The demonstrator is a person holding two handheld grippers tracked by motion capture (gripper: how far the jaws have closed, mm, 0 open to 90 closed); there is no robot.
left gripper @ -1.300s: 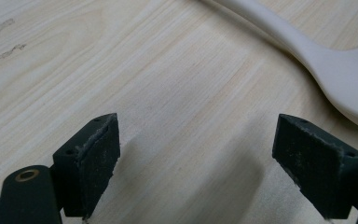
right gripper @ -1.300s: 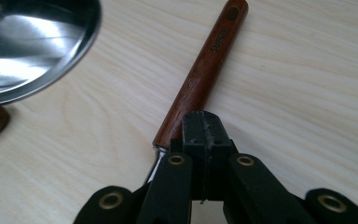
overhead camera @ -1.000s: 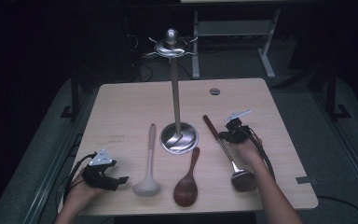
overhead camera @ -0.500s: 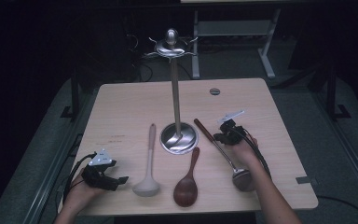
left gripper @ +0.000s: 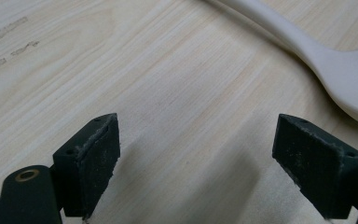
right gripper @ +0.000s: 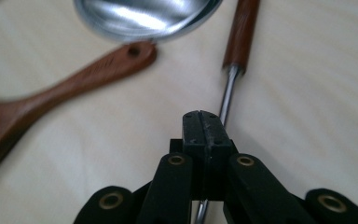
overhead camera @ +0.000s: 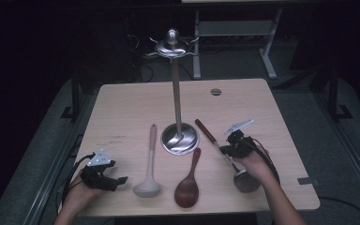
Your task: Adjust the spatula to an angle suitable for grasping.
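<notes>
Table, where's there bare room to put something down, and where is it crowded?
The far half of the table is bare on both sides of the stand, apart from a small round mark. The near left corner by the left gripper has some room. The near middle is crowded: white ladle, wooden spoon, metal ladle.

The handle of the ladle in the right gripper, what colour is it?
Reddish-brown handle, seen best in the right gripper view.

Pale wooden table top (overhead camera: 126,108): matt, fine straight grain. Tall metal utensil stand (overhead camera: 176,101): polished, mirror-bright base. Dark red-brown wooden spoon (overhead camera: 189,180): smooth, slight sheen. Cream plastic ladle (overhead camera: 149,164): matt, smooth. Steel ladle with brown wooden handle (overhead camera: 215,143): shiny shaft. Black gripper pads (left gripper: 98,163): dull, scuffed.
</notes>
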